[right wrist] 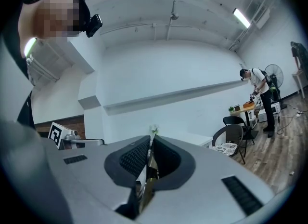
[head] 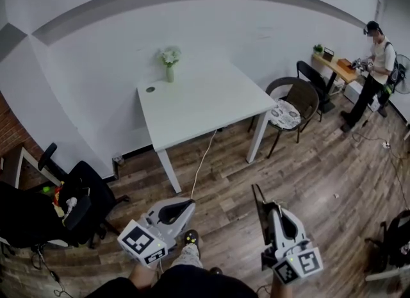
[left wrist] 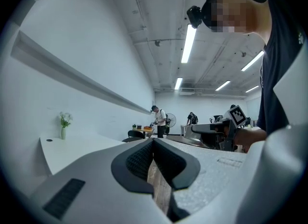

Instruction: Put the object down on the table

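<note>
The person is holding both grippers low at the near edge of the scene, above the wooden floor (head: 320, 181) and well apart from the white table (head: 211, 101) standing farther off by the wall. The right gripper (head: 271, 208) is pinching a thin, dark flat object (head: 257, 202). In the right gripper view its jaws are pressing closed on the object (right wrist: 148, 169), which is standing on edge between the pads. The object is sticking out ahead of the jaws, so it is up in the air and not on the table.

The left gripper (head: 187, 206) is pointing towards the table with its jaws closed together and nothing between them; only floor is showing through the slit behind the pads in the left gripper view.

A vase of flowers (head: 170, 63) is sitting at the table's far left corner.
</note>
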Tool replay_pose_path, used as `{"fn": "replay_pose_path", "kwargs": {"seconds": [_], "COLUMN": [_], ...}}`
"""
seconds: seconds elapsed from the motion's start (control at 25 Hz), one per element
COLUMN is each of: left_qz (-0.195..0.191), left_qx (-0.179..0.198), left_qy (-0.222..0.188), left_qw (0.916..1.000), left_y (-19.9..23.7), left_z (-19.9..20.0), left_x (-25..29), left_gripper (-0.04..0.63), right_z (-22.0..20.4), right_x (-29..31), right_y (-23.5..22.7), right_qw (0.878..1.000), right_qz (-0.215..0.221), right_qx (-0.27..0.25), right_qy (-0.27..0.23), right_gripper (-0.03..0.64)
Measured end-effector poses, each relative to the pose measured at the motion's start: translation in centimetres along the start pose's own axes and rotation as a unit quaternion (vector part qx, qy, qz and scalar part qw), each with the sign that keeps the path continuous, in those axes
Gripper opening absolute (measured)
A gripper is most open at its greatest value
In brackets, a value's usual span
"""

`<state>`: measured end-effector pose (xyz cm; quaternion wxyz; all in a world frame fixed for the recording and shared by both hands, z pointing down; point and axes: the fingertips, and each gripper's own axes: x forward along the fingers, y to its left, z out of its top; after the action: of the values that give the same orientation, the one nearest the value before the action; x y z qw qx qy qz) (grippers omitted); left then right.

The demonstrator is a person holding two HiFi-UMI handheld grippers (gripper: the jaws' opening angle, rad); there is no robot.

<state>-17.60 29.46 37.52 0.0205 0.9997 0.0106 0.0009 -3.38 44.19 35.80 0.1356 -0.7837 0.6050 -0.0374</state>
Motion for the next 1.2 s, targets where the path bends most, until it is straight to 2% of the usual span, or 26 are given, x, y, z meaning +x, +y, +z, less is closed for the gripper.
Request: {"fn": "replay_pose_path", "kwargs": {"seconds": [0.24,0.4,0.56,0.72,0.92,1.2], "left_qz": [-0.014,-0.023,-0.028,-0.029,-0.028,-0.041], "left_qx": [-0.005,-0.005,-0.011,-0.018,-0.032,-0.031], "left_qy": [-0.003,-0.003,-0.003,-0.002,0.007,0.004], "left_qw": [0.9999,0.9997,0.9995,0.9994,0.9991,0.9987], "left_y": [3.5,6.0,8.5,11.1,14.1,18.6], "left_z": [0.2,0.1,0.1,-0.2,-0.5,-0.3], "left_x": [2.9,5.0,6.3,7.2,8.1,10.0], "left_gripper": [0.0,0.0,0.0,0.0,0.0,0.0], "right_z": [0.4,-0.6,0.6,0.4,0.0,-0.9], "right_x": [3.4,5.4,8.5,10.9,13.5,17.2], "right_y": [-1.4,-3.6,-3.4,-3.9,-4.4,-5.4], "right_qw": [1.0,0.999,0.999,0.999,0.998,0.996], "right_qz": [-0.015,-0.04,-0.041,-0.042,-0.054,-0.079], "right_qx": [-0.003,-0.022,-0.003,-0.01,-0.019,-0.027], "right_qy": [-0.008,0.014,-0.005,-0.002,0.012,0.036], "right_gripper": [0.02,0.02,0.021,0.02,0.021,0.02]}}
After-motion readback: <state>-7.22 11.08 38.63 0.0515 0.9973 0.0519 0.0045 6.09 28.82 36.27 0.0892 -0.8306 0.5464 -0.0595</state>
